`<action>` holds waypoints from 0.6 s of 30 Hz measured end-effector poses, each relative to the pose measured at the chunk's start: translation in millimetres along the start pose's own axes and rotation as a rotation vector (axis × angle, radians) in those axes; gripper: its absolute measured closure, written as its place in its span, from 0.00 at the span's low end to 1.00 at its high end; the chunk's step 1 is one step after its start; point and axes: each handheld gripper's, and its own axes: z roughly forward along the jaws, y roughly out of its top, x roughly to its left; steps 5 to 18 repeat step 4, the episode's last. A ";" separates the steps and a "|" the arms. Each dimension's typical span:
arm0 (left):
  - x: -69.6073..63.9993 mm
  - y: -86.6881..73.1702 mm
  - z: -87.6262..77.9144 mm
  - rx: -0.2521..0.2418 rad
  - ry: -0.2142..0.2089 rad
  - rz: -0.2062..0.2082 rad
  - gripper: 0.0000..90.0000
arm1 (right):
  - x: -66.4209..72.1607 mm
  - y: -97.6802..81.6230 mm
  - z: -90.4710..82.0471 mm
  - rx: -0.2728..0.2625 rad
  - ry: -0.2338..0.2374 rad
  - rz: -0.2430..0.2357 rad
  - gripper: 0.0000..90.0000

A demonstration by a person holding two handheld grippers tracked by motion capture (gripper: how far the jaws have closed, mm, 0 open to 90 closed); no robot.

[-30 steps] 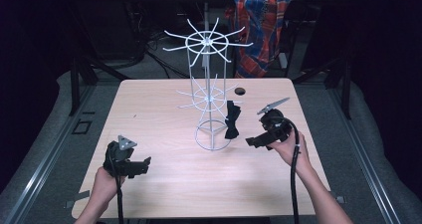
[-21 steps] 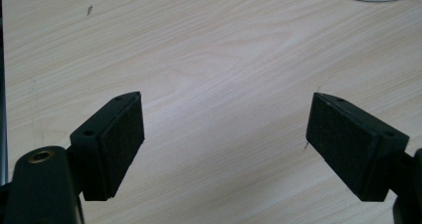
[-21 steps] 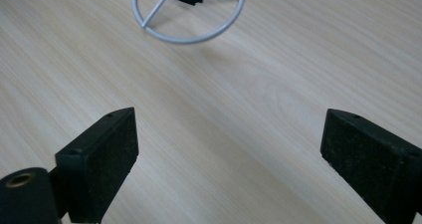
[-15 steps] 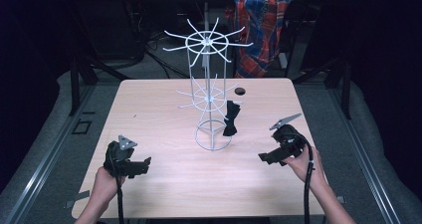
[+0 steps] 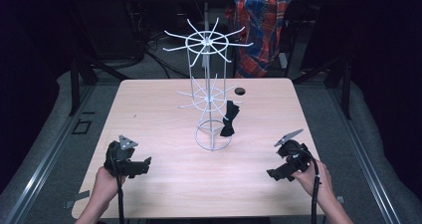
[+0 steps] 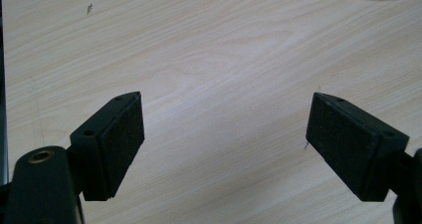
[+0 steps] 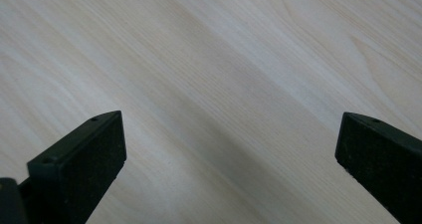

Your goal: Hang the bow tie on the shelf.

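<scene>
Lower right of high view: right gripper (image 5: 272,174) jaws just opened wide, empty | bow tie (image 5: 229,119) hangs on rack (image 5: 209,92), released | left gripper (image 5: 147,163) jaws apart, idle

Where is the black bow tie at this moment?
In the high view, the black bow tie hangs on the white wire rack, at its right side, above the table.
</scene>
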 end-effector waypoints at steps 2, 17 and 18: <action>0.3 -0.1 0.2 0.001 -0.001 0.000 0.17 | -0.7 0.7 3.1 0.018 -0.020 0.004 0.01; 0.5 0.0 0.2 -0.001 0.001 -0.001 0.17 | -1.0 1.8 4.9 0.046 -0.036 -0.017 0.02; 0.5 0.0 0.2 -0.001 0.001 -0.001 0.17 | -1.0 1.8 4.9 0.046 -0.036 -0.017 0.02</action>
